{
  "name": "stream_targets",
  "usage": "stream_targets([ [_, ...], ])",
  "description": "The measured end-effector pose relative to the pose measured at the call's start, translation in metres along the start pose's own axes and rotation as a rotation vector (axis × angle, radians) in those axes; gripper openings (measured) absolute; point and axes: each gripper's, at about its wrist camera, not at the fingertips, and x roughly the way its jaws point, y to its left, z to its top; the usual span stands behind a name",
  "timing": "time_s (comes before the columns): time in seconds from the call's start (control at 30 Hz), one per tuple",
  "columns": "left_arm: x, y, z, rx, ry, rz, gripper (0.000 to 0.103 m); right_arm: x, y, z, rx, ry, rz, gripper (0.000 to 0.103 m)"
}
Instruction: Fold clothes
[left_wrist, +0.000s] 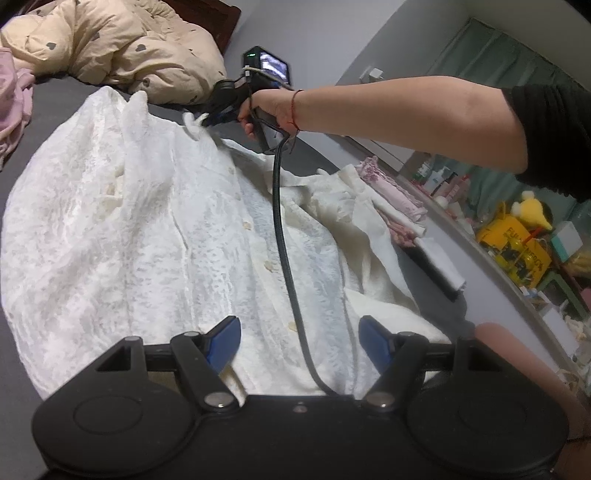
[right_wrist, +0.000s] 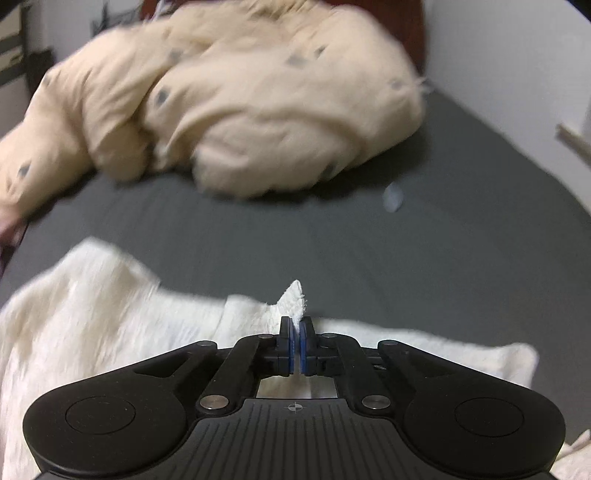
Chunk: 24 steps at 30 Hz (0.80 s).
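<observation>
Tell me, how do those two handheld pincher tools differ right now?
The right gripper is shut, pinching an edge of the white garment; the left gripper stands open and holds nothing. The right reaches to the garment's far edge; the left hangs over its near part. Both have black bodies and blue pads.

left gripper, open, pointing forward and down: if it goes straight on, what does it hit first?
Most likely the white lace garment spread on the bed, right ahead of the left gripper. The black cable crossing between its fingers may touch first; depth is unclear.
</observation>
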Motion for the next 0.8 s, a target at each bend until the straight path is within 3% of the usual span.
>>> stream_targets([
  [0.2,0.001,0.007,0.002,-0.03,-0.011,0.075,0.07,0.017,-0.014,-0.003,0.037,0.047,-0.01,0.003],
  [0.27,0.002,0.008,0.002,-0.028,-0.01,0.08,0.07,0.021,-0.019,-0.008,0.056,0.055,-0.056,0.004],
  [0.4,0.002,0.008,0.002,-0.021,-0.001,0.076,0.07,0.016,-0.039,-0.011,0.117,0.05,-0.039,0.005],
  [0.63,-0.001,-0.002,0.002,0.027,0.002,0.063,0.07,-0.048,-0.097,-0.007,0.186,-0.003,0.128,0.006],
  [0.7,-0.004,-0.008,0.003,0.047,-0.011,0.056,0.07,-0.08,-0.111,-0.011,0.154,-0.021,0.195,0.03],
  [0.73,-0.005,-0.011,0.003,0.055,-0.018,0.05,0.07,-0.096,-0.118,-0.014,0.142,-0.02,0.234,0.067],
  [0.77,-0.006,-0.014,0.002,0.059,-0.024,0.044,0.071,-0.111,-0.125,-0.017,0.143,-0.013,0.261,0.09],
  [0.8,-0.006,-0.017,0.002,0.064,-0.025,0.039,0.071,-0.126,-0.13,-0.022,0.156,-0.016,0.275,0.091],
])
